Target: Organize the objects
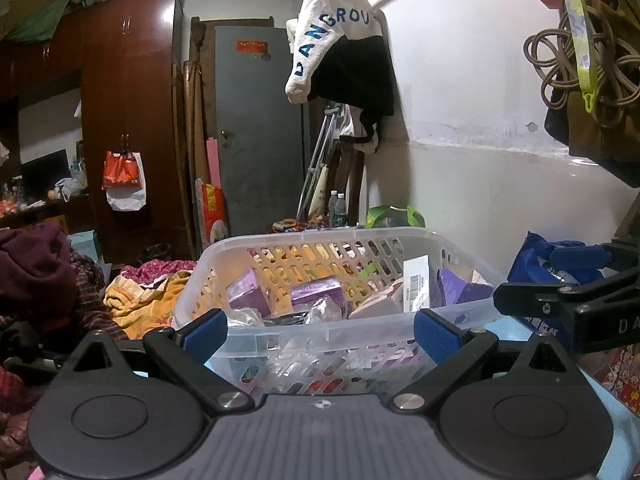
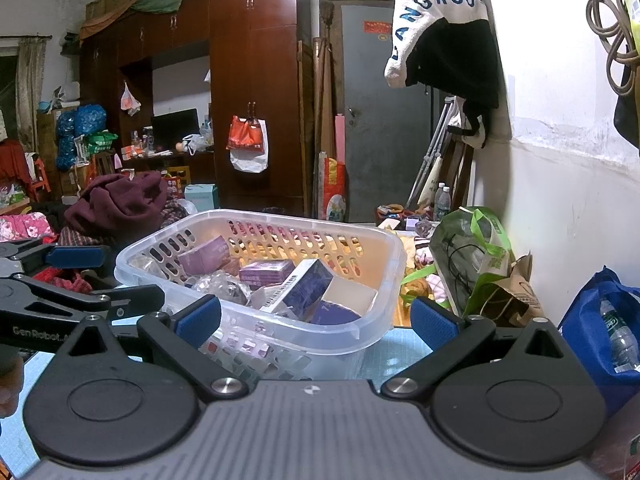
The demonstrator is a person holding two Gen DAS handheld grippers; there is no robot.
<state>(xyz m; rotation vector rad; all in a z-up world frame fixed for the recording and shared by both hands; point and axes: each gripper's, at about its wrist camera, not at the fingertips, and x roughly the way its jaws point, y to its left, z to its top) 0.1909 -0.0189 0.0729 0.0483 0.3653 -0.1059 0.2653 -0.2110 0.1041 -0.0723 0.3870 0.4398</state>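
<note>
Basket (image 1: 320, 248) sits dead ahead at twelve o'clock of the left gripper (image 1: 320, 336), nearer than the right gripper (image 2: 316, 320); both spread wide, holding nothing.

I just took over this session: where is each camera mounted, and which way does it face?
Left wrist: on the left gripper, facing the clear basket head-on; its open blue fingers show, and the right gripper enters from the right.
Right wrist: on the right gripper, viewing the basket's right corner; the left gripper shows at left.
Both share the basket, purple boxes, grey door.
</note>
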